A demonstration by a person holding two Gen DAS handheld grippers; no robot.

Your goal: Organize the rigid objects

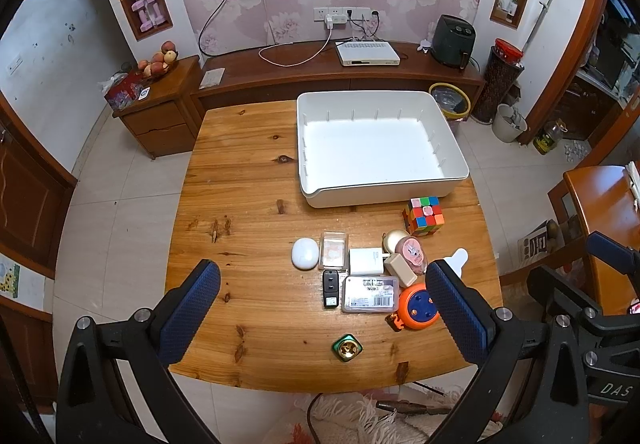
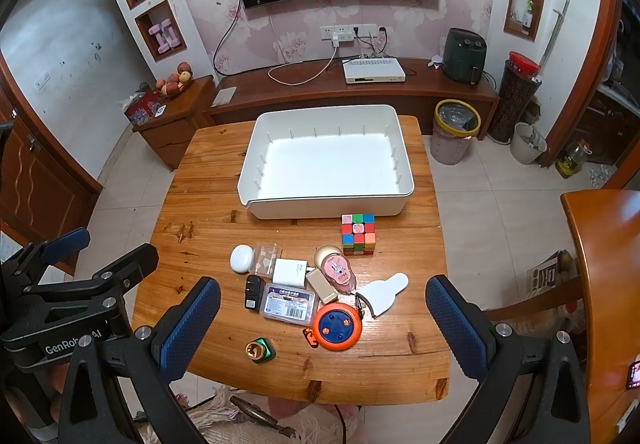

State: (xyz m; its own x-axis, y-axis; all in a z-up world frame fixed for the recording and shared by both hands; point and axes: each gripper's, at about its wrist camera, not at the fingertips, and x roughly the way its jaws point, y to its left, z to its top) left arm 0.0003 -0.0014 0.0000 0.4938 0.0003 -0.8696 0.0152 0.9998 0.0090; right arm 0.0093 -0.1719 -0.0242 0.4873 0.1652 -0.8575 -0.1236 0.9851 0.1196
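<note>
A white bin (image 1: 380, 197) (image 2: 328, 209) stands empty at the table's far side. In front of it lie a colour cube (image 1: 424, 215) (image 2: 358, 234), a white earbud case (image 1: 305, 253) (image 2: 242, 258), a white charger (image 1: 366, 261), a black plug (image 1: 330, 288), a labelled clear box (image 1: 370, 294) (image 2: 288, 304), an orange tape reel (image 1: 418, 306) (image 2: 337, 326), a pink dispenser (image 2: 340, 272) and a green-gold piece (image 1: 347, 347) (image 2: 260, 350). My left gripper (image 1: 322, 266) and right gripper (image 2: 323, 282) hover open above the near edge, holding nothing.
The wooden table (image 1: 240, 172) has bare board on its left half. A bin with a yellow rim (image 2: 456, 132) and a white bucket (image 2: 528, 143) stand on the floor at the right. A second wooden table (image 2: 600, 264) is close on the right.
</note>
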